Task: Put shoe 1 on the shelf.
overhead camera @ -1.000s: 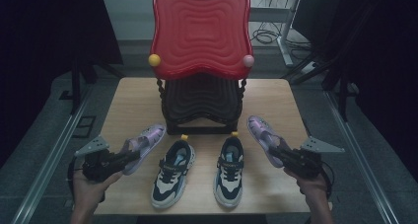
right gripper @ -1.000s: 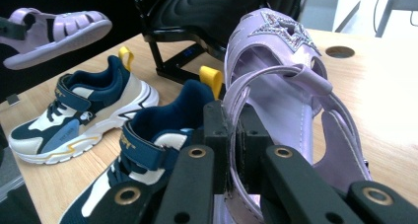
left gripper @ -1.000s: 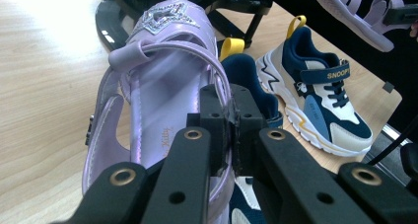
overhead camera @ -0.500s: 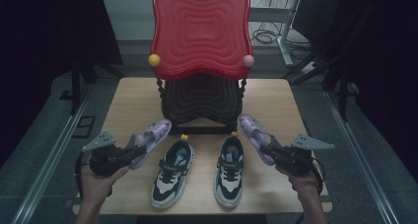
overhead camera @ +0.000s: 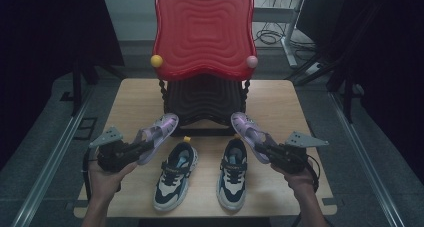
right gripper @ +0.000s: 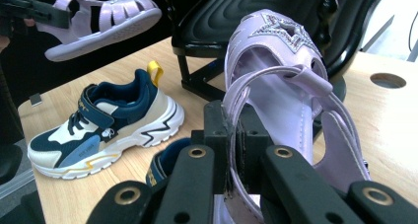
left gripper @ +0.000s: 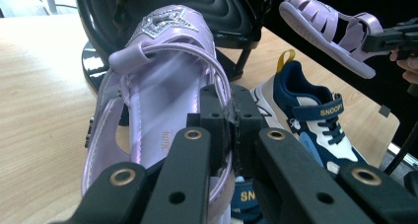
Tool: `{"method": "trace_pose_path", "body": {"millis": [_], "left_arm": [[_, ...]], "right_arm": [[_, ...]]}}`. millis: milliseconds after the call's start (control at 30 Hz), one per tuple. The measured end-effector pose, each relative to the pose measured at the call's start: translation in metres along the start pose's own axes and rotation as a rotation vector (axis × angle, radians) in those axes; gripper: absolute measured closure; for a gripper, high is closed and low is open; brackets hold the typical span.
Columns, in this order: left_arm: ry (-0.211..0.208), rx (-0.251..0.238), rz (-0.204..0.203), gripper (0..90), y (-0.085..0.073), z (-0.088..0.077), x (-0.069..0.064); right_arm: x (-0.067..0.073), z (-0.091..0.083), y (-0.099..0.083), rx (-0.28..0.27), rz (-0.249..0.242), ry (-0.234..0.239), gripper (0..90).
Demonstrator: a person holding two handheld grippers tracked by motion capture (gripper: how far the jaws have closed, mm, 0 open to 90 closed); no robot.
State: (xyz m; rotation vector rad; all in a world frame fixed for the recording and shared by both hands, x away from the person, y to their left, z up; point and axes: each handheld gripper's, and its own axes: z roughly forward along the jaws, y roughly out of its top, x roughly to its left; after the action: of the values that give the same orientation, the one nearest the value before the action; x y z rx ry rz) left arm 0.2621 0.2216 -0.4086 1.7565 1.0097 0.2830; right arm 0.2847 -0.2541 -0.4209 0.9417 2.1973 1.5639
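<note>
Lilac sandals, navy-white sneakers, red wavy chair back

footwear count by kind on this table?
Purple sandals: 2, left sandal in the left gripper, right sandal in the right gripper
Navy-and-white sneakers: 2, left sneaker, right sneaker, on the table
Total: 4

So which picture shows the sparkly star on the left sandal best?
The left gripper view: the left sandal sits close, its glittery star sharp. The high view shows that sandal small, star unclear. The right gripper view shows it side-on, star hidden.
</note>
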Motion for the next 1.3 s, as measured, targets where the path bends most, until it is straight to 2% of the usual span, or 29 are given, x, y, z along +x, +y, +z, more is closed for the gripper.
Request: {"method": "trace_pose_path", "body": {"millis": [433, 933, 1167, 1300], "left_arm": [[0.002, -0.025, 0.021, 86.8, 0.017, 0.017, -0.005], [-0.007, -0.049, 0.026, 86.8, 0.025, 0.038, -0.008], [-0.001, -0.056, 0.032, 86.8, 0.029, 0.049, -0.007], [0.006, -0.077, 0.03, 86.7, 0.032, 0.052, -0.008]], "right_arm": [[0.008, 0.022, 0.018, -0.027, -0.031, 0.028, 86.1], [0.008, 0.044, 0.028, -0.036, -0.008, 0.032, 86.1], [0.007, 0.053, 0.029, -0.046, 0.006, 0.025, 86.0], [0.006, 0.057, 0.031, -0.042, 0.009, 0.021, 86.0]]}}
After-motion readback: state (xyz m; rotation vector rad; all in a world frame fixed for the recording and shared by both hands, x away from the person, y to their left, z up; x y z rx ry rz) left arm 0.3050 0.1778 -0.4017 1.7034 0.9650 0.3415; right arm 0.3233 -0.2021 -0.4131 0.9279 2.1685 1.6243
